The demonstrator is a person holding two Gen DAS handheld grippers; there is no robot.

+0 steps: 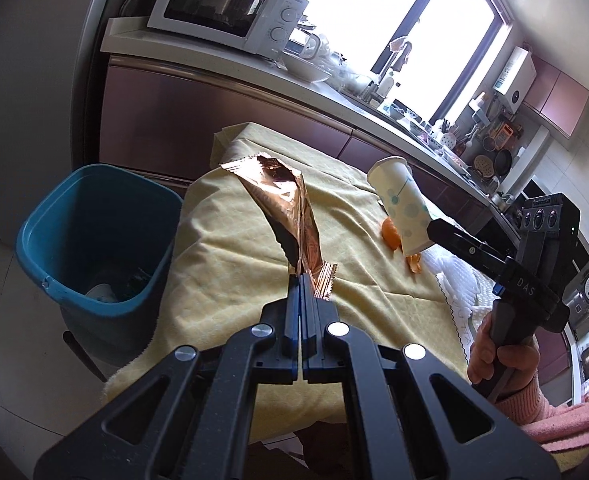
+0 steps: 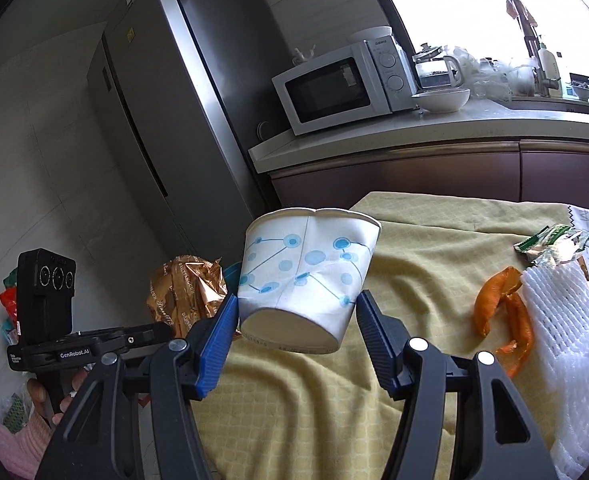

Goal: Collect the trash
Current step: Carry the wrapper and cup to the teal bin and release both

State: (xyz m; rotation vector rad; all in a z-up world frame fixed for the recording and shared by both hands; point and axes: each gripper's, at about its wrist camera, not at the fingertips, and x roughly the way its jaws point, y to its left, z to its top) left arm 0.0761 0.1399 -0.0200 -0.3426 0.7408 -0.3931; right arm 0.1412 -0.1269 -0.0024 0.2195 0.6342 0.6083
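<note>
The left gripper (image 1: 301,280) has its blue pads pressed tight together on the crimped end of a copper-gold foil wrapper (image 1: 290,204), which is long, shiny and creased, torn open along one side. Its long axis runs away from the fingers, up over the yellow cloth (image 1: 230,248) and leaning toward the blue bin (image 1: 94,236) that stands just beside the table's left edge. From the right wrist view the same wrapper (image 2: 186,292) shows brown script printing, too crumpled to read.

The right gripper (image 2: 297,316) holds a white paper cup (image 2: 308,268) printed with pale blue dots joined by thin lines. Its fingers stand fairly wide, each pad (image 2: 218,340) against a side of the cup near the base, and the wall looks dented where it is squeezed. The cup is lifted off the cloth, its base toward the camera and its mouth pointing up and away.

Orange peel (image 2: 506,316) lies on the cloth beside white foam netting (image 2: 566,360), with a green-and-white wrapper (image 2: 554,246) further back.

The other gripper's body reads "GenRobot.AI" in the right wrist view; the microwave (image 2: 342,84) carries a brand name, possibly "Galanz".
</note>
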